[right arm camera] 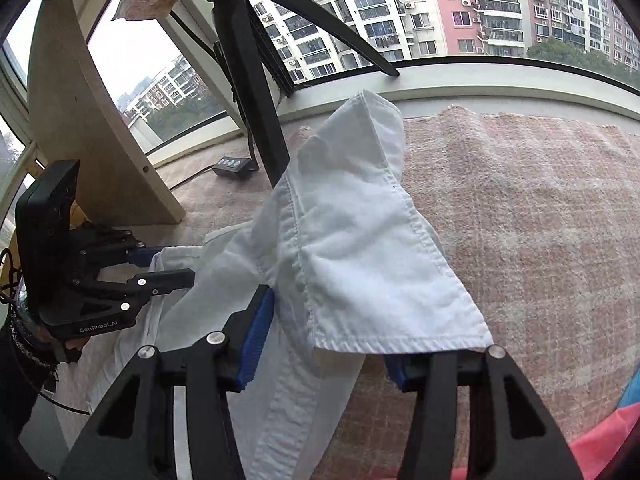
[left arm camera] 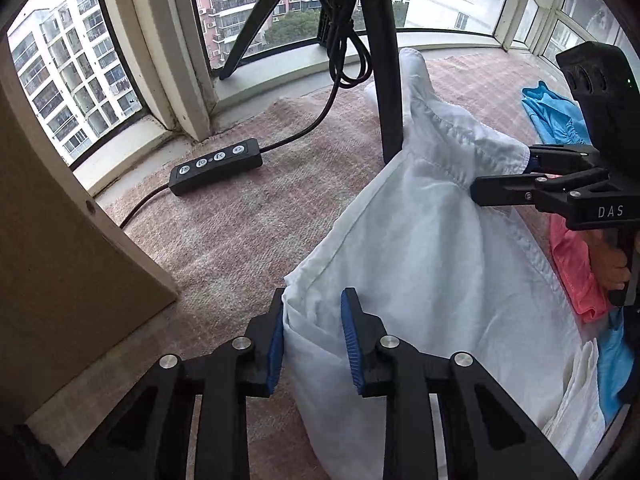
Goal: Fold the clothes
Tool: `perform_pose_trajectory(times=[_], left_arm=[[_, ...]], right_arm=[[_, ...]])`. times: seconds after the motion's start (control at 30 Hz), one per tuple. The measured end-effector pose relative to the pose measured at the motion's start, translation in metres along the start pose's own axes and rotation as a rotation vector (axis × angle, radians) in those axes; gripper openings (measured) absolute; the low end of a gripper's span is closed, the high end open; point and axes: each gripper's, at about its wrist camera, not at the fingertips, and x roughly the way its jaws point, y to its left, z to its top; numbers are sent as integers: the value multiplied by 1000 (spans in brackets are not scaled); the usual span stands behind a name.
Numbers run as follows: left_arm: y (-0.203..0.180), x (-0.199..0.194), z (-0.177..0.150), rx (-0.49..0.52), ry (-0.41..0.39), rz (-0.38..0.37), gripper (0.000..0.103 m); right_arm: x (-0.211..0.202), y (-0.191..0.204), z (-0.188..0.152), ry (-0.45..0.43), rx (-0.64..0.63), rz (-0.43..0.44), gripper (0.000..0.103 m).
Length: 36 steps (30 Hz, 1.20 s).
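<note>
Presently: crumpled white cotton shirt (left arm camera: 420, 240), lifted above pink woven blanket (left arm camera: 224, 232); left tongs (left arm camera: 312, 344) and right tongs (right arm camera: 324, 344) each clamped on fabric. Risk: snagging black tripod leg (left arm camera: 384, 80).

white letters "das" stand on the black body of the right gripper (left arm camera: 500, 176), just behind its fingers, in the left wrist view. "genrobot.ai" is printed in white on the lower body of the left gripper (right arm camera: 172, 268), below its fingers, in the right wrist view.
</note>
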Motion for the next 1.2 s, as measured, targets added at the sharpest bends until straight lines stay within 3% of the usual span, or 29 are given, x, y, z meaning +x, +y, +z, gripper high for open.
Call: perform_pose_trajectory(times=[0.03, 0.13, 0.3, 0.5, 0.7, 0.87, 1.0, 1.07, 1.2], left_arm=[[-1, -1, -1, 1, -3, 3, 9], [0, -6, -3, -7, -19, -7, 5], [1, -29, -9, -39, -69, -37, 4], [-3, -90, -29, -27, -187, -64, 4], [-24, -148, -76, 7, -274, -88, 4], [-65, -173, -136, 114, -274, -88, 5], [-94, -174, -192, 145, -153, -110, 9], [-99, -178, -216, 135, -95, -133, 9], [-103, -210, -232, 154, -91, -136, 9]], right_arm=[[0, -2, 0, -7, 15, 14, 24], [-7, -10, 0, -36, 54, 81, 9], [-36, 1, 2, -102, 15, 117, 7], [-95, 31, -6, -199, -91, 136, 7], [-153, 74, -48, -264, -259, 116, 7], [-178, 115, -116, -215, -399, 27, 9], [-197, 122, -189, -67, -461, -113, 36], [-209, 117, -222, 5, -460, -182, 37], [-246, 104, -250, 41, -361, -166, 37]])
